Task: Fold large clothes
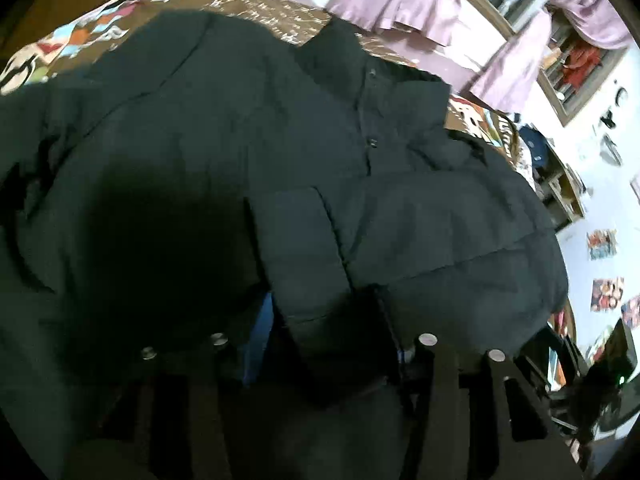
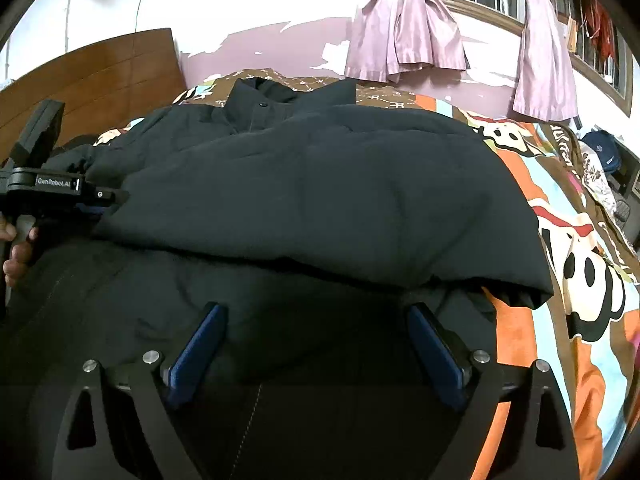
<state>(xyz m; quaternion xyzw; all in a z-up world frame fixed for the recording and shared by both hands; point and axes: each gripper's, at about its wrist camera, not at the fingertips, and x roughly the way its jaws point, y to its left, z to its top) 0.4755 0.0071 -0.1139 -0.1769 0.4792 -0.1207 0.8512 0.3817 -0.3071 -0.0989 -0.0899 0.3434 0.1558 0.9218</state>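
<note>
- The dark navy padded jacket [image 2: 320, 184] lies on the patterned bed cover [image 2: 560, 240]: bulky, soft, springy.
- My left hand-held gripper [image 1: 320, 320] pinches its cuffed sleeve [image 1: 304, 256].
- My right hand-held gripper [image 2: 316, 344] gapes wide, empty; the hem suits it.

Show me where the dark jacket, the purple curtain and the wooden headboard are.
dark jacket [image 2: 320, 184], right wrist view, on the folded-over upper panel.
purple curtain [image 2: 404, 36], right wrist view, on the left bundle.
wooden headboard [image 2: 100, 76], right wrist view, on its front face.

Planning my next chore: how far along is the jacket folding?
Done: one side of the jacket lies folded across its front. In hand: the left gripper seems to pinch a padded strip of it; the right gripper hangs open. Left: folding the rest compactly.
</note>
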